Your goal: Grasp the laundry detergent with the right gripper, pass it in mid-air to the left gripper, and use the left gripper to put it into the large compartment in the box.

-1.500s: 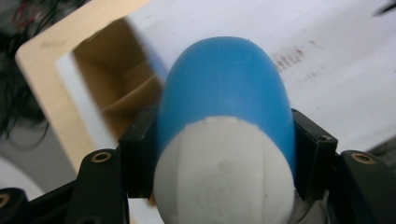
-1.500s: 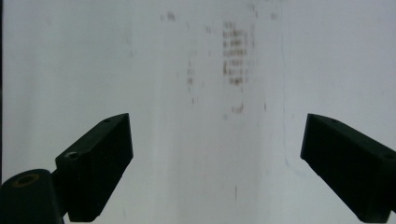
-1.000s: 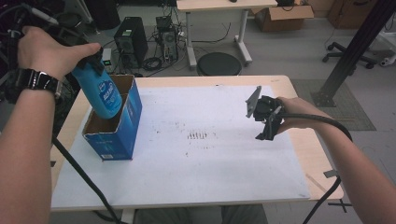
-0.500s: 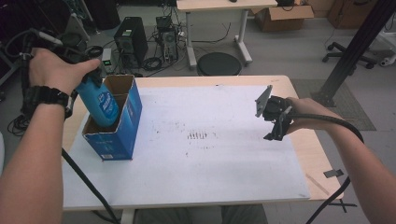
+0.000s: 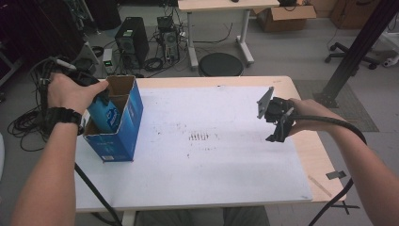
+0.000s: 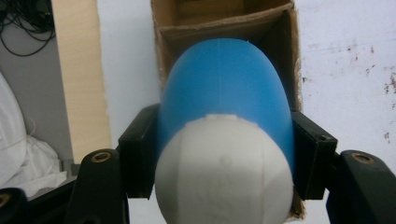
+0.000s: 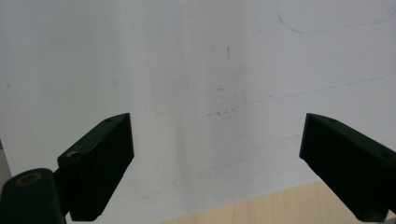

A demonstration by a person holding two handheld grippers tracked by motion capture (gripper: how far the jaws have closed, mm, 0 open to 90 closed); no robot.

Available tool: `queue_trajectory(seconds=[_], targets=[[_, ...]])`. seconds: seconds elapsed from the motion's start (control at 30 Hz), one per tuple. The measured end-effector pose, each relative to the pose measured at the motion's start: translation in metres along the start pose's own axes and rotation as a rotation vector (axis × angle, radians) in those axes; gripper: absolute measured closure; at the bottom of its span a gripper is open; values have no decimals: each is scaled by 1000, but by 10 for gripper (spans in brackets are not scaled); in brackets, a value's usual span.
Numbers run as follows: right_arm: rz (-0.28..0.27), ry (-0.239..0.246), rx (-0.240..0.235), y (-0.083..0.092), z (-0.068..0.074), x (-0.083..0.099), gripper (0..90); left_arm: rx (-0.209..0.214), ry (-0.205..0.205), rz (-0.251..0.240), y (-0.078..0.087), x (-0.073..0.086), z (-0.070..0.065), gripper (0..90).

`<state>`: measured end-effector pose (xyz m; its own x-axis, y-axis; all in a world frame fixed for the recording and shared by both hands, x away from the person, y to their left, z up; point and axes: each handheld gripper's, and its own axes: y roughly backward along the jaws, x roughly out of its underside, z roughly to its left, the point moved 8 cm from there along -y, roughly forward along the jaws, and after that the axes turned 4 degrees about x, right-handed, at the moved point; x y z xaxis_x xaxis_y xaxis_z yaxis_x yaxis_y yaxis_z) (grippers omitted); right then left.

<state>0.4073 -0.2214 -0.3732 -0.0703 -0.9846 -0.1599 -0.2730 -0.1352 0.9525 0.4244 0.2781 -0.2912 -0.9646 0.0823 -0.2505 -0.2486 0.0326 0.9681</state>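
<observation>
A: How are the 2 grippers sitting?

B: I'm clamping the left gripper on the blue bottle, white cap nearest me, long axis pointing down into the open cardboard box at the table's left. The right gripper is hanging wide, gripping nothing, well right.

A: Anything else in the box?

B: I'm seeing nothing else.

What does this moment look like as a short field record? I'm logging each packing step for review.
held item: blue bottle with a white cap
holder: left gripper, shut on the bottle's sides
destination: open blue cardboard box, bottle partly inside
right gripper: open, nothing between its jaws, above the white table sheet
box position: left part of the sheet
</observation>
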Motion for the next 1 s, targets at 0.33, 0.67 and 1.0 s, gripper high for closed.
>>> queue_trajectory(seconds=[0.33, 0.67, 1.0], targets=[[3, -13, 3, 0, 0, 5, 96, -4, -5, 24, -24, 4, -1, 382], [2, -13, -2, -2, 1, 7, 96, -23, -4, 45, -40, 8, 1, 381], [1, -14, -4, -3, 1, 6, 96, -21, -17, 54, -51, 10, -1, 381]])
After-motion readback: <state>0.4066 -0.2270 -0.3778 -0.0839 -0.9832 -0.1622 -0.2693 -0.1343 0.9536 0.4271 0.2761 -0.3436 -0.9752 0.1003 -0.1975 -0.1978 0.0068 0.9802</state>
